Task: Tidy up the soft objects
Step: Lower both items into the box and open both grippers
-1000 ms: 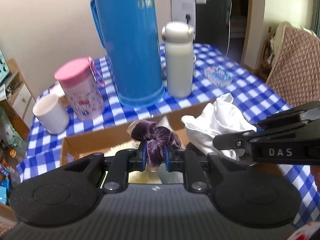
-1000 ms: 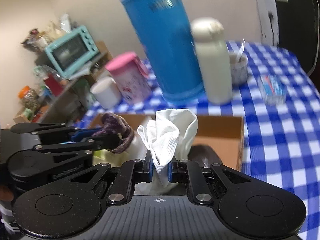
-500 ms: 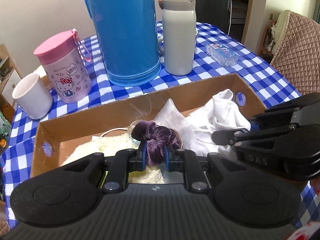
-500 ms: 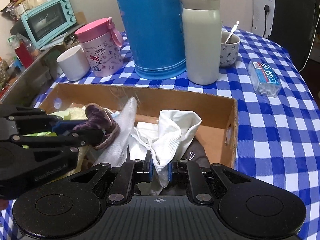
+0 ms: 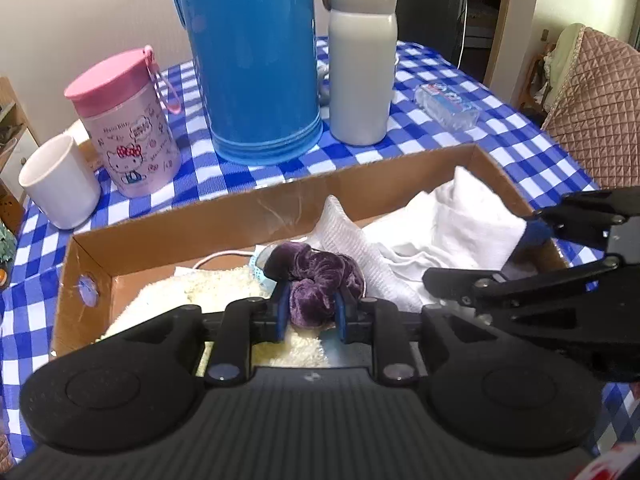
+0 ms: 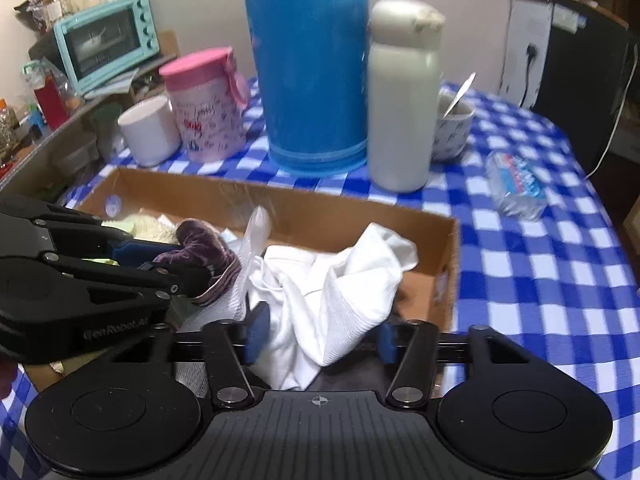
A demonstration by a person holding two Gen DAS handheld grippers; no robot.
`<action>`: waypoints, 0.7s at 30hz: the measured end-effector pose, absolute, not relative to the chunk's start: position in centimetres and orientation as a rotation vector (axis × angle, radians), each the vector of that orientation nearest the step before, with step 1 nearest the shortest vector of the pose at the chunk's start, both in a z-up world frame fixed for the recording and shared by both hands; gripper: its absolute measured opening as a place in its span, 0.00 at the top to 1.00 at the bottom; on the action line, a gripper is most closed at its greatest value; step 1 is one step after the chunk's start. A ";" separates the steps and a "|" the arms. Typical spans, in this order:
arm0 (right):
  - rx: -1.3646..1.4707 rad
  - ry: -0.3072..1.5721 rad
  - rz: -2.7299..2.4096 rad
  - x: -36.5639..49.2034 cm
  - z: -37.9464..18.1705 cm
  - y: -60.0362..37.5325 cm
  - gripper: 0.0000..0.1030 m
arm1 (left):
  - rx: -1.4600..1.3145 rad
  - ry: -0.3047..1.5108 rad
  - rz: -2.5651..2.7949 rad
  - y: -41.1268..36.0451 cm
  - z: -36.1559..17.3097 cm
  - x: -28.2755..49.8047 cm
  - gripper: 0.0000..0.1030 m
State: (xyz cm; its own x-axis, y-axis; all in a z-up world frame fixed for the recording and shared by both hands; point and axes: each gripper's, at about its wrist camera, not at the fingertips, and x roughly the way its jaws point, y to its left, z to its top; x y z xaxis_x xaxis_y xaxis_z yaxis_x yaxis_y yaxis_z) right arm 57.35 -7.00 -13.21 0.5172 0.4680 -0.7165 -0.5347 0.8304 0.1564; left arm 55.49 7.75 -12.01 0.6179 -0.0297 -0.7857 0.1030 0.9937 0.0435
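Sitting on blue-checked cloth, the box is taking both loads: left gripper, jaws just easing apart, is touching the purple scrunchie; right gripper, jaws springing wide, is straddling the white cloth inside, loose.

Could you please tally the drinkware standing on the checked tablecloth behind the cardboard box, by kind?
Thermos flasks: 2, the blue flask and the white flask
Lidded tumblers: 1, the pink tumbler
Open cups: 2, the white cup and the patterned cup with a spoon
Total: 5
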 end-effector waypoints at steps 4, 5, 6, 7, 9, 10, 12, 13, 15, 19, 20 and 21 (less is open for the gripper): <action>-0.090 0.802 0.596 56.3 -12.4 -7.9 0.44 | 0.101 0.886 -0.086 7.5 -11.2 54.7 0.73; -0.090 0.793 0.594 56.0 -12.1 -8.1 0.44 | 0.103 0.881 -0.087 7.4 -11.0 54.5 0.73; -0.089 0.785 0.591 55.7 -11.9 -8.3 0.44 | 0.103 0.878 -0.089 7.4 -10.8 54.4 0.72; -0.084 0.776 0.590 55.4 -11.7 -8.5 0.44 | 0.100 0.875 -0.091 7.4 -10.6 54.2 0.72; -0.073 0.759 0.589 54.9 -11.2 -8.9 0.44 | 0.092 0.869 -0.090 7.5 -10.2 53.8 0.72; -0.066 0.745 0.586 54.5 -10.9 -9.1 0.44 | 0.087 0.863 -0.092 7.5 -9.9 53.6 0.71; -0.053 0.727 0.585 54.2 -10.3 -9.4 0.44 | 0.080 0.856 -0.093 7.5 -9.4 53.3 0.70; -0.046 0.727 0.587 54.1 -10.1 -9.5 0.44 | 0.076 0.854 -0.092 7.5 -9.1 53.2 0.70; -0.031 0.731 0.587 54.0 -9.8 -9.6 0.44 | 0.067 0.848 -0.094 7.4 -8.7 52.8 0.69; -0.010 0.736 0.590 53.5 -9.2 -9.9 0.44 | 0.055 0.848 -0.090 7.3 -7.9 52.2 0.68; -0.002 0.738 0.589 53.3 -9.1 -10.1 0.44 | 0.050 0.847 -0.089 7.3 -7.7 51.9 0.67; 0.007 0.740 0.587 53.1 -9.0 -10.2 0.44 | 0.043 0.848 -0.088 7.4 -7.5 51.7 0.65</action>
State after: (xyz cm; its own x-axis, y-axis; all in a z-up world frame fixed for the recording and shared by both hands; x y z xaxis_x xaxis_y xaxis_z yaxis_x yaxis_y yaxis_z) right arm 53.14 -10.24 -8.95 0.5857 0.5061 -0.6331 -0.5014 0.8399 0.2076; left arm 51.74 7.41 -7.50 0.6582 -0.0607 -0.7504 0.0946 0.9955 0.0025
